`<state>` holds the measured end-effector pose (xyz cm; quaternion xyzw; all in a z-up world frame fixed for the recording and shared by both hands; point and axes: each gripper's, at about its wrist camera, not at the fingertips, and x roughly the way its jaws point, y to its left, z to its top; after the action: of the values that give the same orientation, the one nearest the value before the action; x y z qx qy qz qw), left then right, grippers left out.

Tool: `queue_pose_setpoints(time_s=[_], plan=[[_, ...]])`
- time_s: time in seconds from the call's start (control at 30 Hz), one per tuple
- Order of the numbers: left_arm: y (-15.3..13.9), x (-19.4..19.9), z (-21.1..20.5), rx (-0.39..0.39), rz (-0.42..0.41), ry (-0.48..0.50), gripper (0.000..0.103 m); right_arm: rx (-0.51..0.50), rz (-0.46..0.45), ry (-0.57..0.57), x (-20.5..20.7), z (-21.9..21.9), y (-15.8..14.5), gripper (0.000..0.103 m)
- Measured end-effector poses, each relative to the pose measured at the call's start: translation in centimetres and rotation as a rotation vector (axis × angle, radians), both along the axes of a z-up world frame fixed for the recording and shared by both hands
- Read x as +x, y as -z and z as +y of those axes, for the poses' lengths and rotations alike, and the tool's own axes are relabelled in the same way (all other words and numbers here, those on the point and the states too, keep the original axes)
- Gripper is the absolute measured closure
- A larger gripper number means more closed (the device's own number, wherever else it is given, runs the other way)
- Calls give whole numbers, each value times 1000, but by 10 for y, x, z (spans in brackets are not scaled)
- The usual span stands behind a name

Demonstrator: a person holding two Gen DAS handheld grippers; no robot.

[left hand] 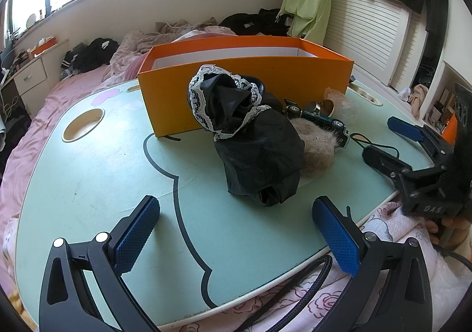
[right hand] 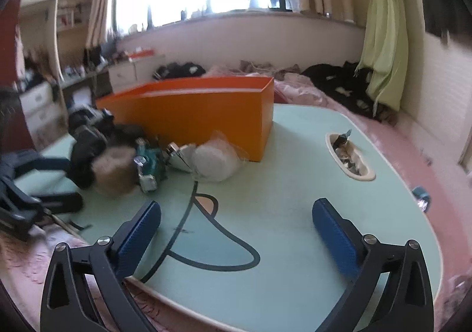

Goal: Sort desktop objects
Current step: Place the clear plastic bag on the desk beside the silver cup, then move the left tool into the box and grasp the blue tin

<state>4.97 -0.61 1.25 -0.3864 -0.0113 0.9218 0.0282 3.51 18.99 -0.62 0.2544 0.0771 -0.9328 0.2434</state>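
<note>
Both claws are being held wide with nothing between the pads: left claw (left hand: pixel 236 231) over the near edge of the pale green surface (left hand: pixel 88 169), right claw (right hand: pixel 236 231) over the near right part of the same surface, its blue pad (left hand: pixel 404 129) also being shown at the right edge of the left wrist view. The clutter is being found mid-surface, in front of the orange box (left hand: pixel 244 87): a black lace-trimmed cloth bundle (left hand: pixel 253 140) dead ahead of the left claw, its long axis running away from the claw toward the box; a tan fur clump (left hand: pixel 320 146) touching the bundle's right side; a teal toy car (left hand: pixel 321 119) just behind the fur; a shiny metal item (right hand: pixel 177 155) and a clear plastic wrapped pad (right hand: pixel 215 160) beside the box wall. From the right claw the same pile is lying ahead and to the left, the wrapped pad nearest. Judged: the bundle is being better served by the left hand, the car and pad by the right. Box interior partly seen only in the left view, white-lined, contents not visible. Only in the right view, which is blurred, are being shown a recessed cup slot (right hand: pixel 351 158) holding wrappers and a small teal object (right hand: pixel 421 197) at the far right edge.
</note>
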Motion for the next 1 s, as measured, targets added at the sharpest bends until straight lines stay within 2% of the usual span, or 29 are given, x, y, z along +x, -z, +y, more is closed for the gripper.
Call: queue_pose_setpoints(time_s=[0.37,0.5,0.63,0.73,0.83,0.87,0.93,1.0], plan=[[-3,2,-1,0,-5,3,0,-11,-2,-8,-2,4,1,0],[-9,0,-4,0,-60,5,0,-11,-3,-8,-2,4,1,0],[-53,5,-14,72,-24,38,0,-11,-2,-8,-2,4,1,0],[-96,-4,-15,182,-53,86,0,-12,-2,-8,-2,5,2,0],[-126,-26,-10,266,-121,108,0,-12,-2,-8,-2,5,1,0],[-133,-39,-6,280,-169,108,0,-11,-2,-7,-1,3,0,0],[-139,-66,3,311,-247,102,0,-11,-2,-8,-1,3,0,0],[-143,-96,15,350,-283,136,0,-12,-2,-9,-1,3,0,0]])
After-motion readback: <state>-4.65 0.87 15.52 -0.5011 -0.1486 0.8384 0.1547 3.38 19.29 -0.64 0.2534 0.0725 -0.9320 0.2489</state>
